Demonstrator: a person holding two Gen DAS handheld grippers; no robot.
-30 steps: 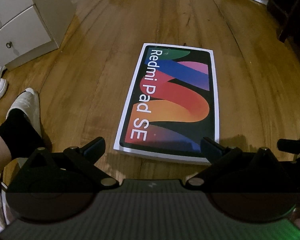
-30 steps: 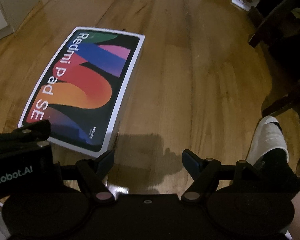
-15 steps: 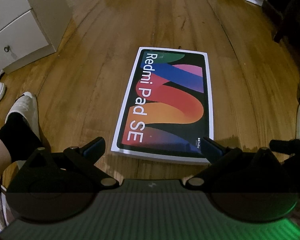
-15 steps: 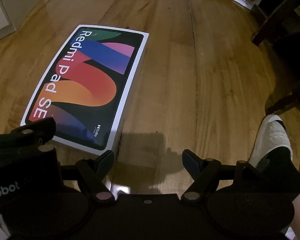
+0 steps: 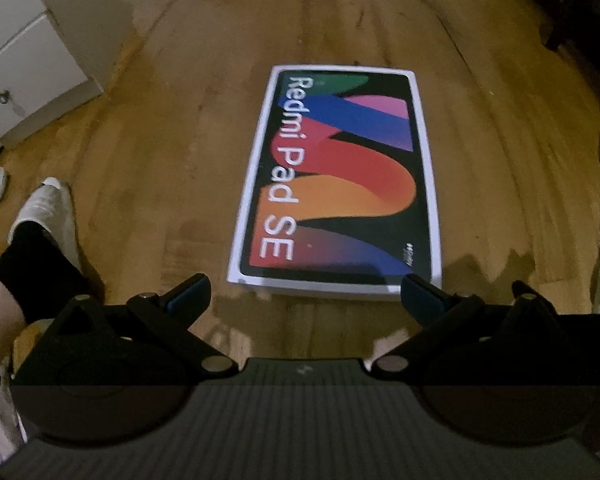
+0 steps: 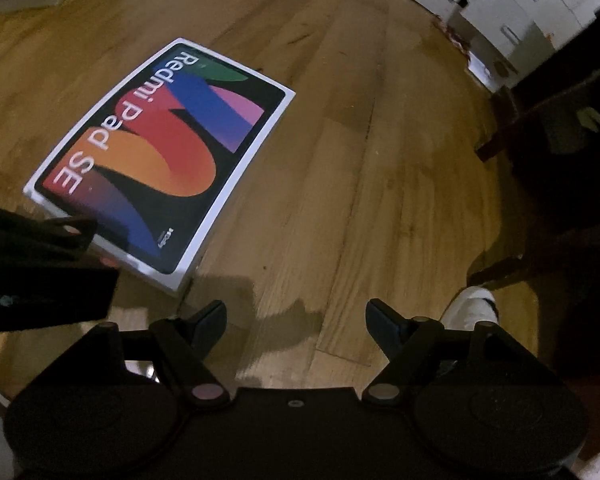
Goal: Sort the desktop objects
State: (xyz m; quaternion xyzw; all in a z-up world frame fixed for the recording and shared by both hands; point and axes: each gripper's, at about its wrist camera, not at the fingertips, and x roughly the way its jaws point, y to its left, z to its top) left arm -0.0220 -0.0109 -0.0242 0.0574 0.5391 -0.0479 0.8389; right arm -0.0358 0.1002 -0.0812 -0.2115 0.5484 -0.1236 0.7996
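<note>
Since a second ago the right wrist view has rolled, so the box [image 6: 160,156] now lies slanted from 7 toward 1 o'clock there, and white drawers [image 6: 512,12] have come into sight at 1 o'clock where only dark furniture stood before; in the left wrist view the box [image 5: 336,184] has drifted a little toward centre and its near edge sits slightly higher. Both tools hang above a wood floor [image 5: 160,168] with nothing between their fingers. The left gripper [image 5: 304,294] is spread wide, its two blue-padded tips flanking the near end of the box at 6 o'clock, apart from it as far as the picture shows; it grips nothing. The right gripper [image 6: 294,320] is parted about as before, over bare floor [image 6: 360,184], with the box's near corner at 10 o'clock from its tips and clear of them. The box lies flat on the floor, its printed face up, lettering "Redmi Pad SE" along one long side. From the right wrist view the body of the left gripper [image 6: 40,264] covers the box's near left corner at 9 o'clock. A white slipper and dark sock [image 5: 40,240] stand at 9 o'clock in the left view, another slipper [image 6: 470,308] at 4 o'clock in the right view, and a white cabinet [image 5: 32,44] fills 11 o'clock in the left view
</note>
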